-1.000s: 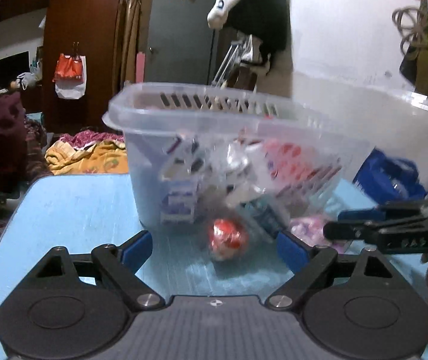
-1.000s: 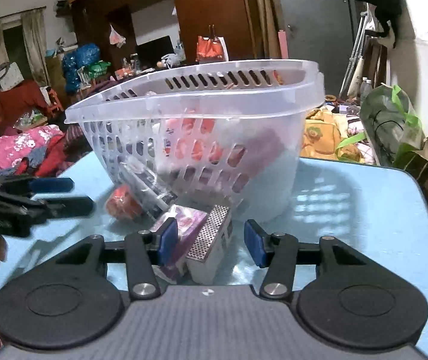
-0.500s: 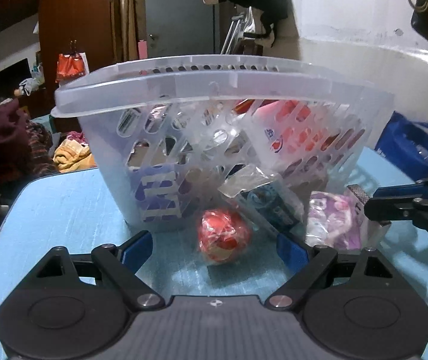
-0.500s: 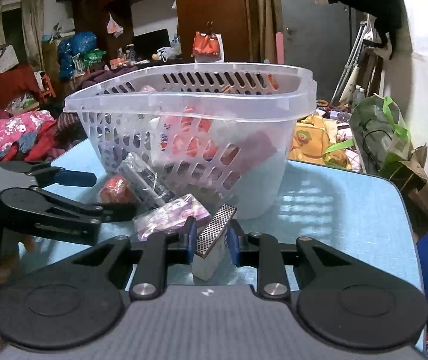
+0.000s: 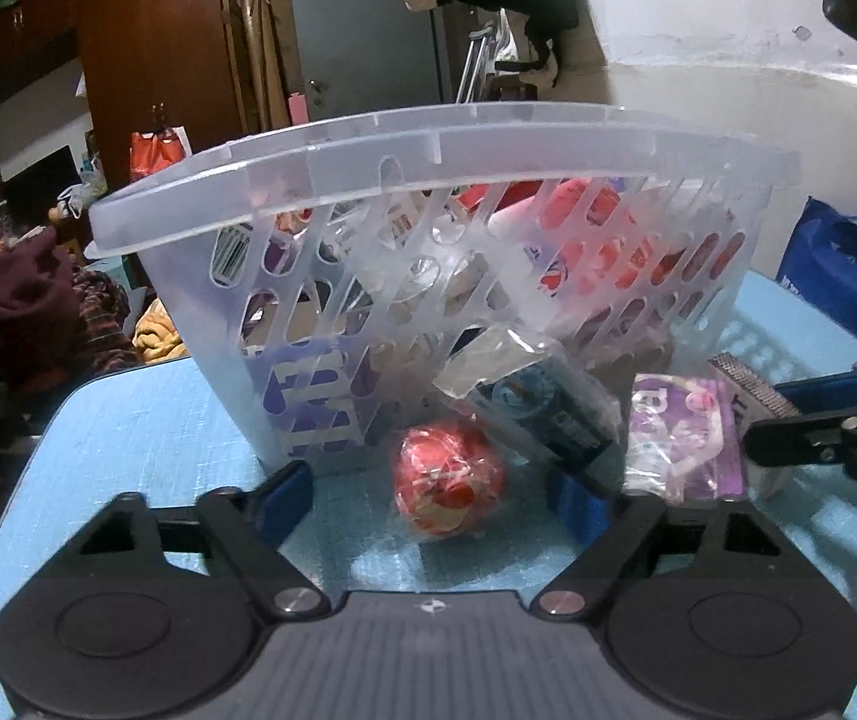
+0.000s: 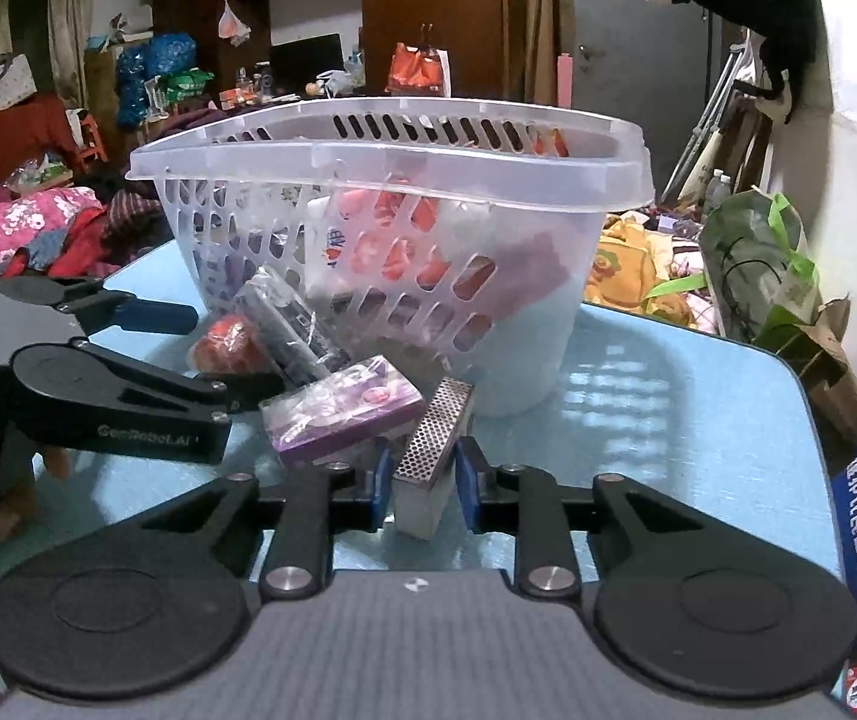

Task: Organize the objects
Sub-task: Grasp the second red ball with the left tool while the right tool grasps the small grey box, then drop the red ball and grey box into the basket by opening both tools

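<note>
- Basket (image 6: 548,174): clear, frosted plastic, smooth, walls slotted.
- Table (image 6: 668,396): pale blue, matt, with a fine woven-looking grain.
- Ball (image 5: 449,483): red, in crinkled glossy film.
- Purple pack (image 6: 344,411): shiny clear wrap.
- Box (image 6: 431,450): one face rough with a dotted metallic-looking grid, the end plain and matt.
- Gripper (image 6: 422,483): matt black plastic arms, blue pads, bright metal pins.

Left gripper (image 5: 434,495): points forward and slightly down, low over the table; jaws wide apart but have just been closing, a red wrapped ball between them, not pressed.
Left fingers (image 5: 284,495): blue pads; the right one seems partly hidden.
Right gripper (image 6: 422,483): tilted down; jaws nearly together, have just been closing, clamped on a small box.
Right fingers (image 6: 379,489): press both sides.
</note>
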Tool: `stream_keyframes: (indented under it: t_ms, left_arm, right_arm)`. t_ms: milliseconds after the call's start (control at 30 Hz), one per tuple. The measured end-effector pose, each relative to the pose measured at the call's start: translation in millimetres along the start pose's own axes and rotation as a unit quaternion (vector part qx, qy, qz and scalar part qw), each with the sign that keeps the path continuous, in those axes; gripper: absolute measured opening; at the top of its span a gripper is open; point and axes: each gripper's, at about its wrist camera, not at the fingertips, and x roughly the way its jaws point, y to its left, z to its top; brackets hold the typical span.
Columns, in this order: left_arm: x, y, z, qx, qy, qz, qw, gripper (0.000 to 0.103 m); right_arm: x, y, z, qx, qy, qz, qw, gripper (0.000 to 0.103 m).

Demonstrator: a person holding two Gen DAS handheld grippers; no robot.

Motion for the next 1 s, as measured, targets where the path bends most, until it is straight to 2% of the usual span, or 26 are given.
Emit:
stream_keyframes:
  t_ms: [67, 100, 333, 500, 600, 733, 900, 1000]
  left_arm:
    - [1.0, 1.3, -0.3, -0.004, 0.005, -0.012, 0.9999, 0.053]
    - [0.2, 2.2, -0.4, -0.008, 0.004, -0.015, 0.9998, 0.051]
    - [-20.2, 1.3, -5.7, -0.006, -0.039, -0.005, 0.9992, 0.049]
    - [-52.1, 12.2, -15.4, -0.02, -0.077, -0.022, 0.9966, 0.049]
    - [-73.3, 22.7, -10.4, -0.039, -0.104, -0.034, 0.9932, 0.049]
    - [-98.2, 35.2, 10.8, -0.059, -0.143, -0.053, 0.9865, 0.049]
    - [-119.3, 45.8, 53.3, -0.072, -0.185, -0.075, 0.9773, 0.049]
    - [-104.7, 48.3, 86.8, -0.074, -0.175, -0.072, 0.9792, 0.049]
  right_arm:
    - [-3.2, -1.7, -1.5, 0.001, -0.003, 0.001, 1.0, 0.023]
    - [-4.9, -2.5, -1.9, 0.001, -0.005, 0.001, 1.0, 0.022]
    - [-27.0, -5.8, -4.3, 0.004, -0.033, 0.006, 0.999, 0.019]
    - [-51.9, -2.5, -3.3, 0.003, -0.064, 0.008, 0.998, 0.018]
    - [-64.4, 0.7, 2.7, -0.001, -0.081, 0.006, 0.997, 0.018]
    - [-80.0, 4.4, 15.9, 0.0, -0.107, 0.008, 0.994, 0.018]
    - [-111.7, 7.8, 62.1, 0.013, -0.181, 0.018, 0.983, 0.018]
    - [-100.3, 7.8, 101.0, 0.014, -0.2, -0.001, 0.98, 0.018]
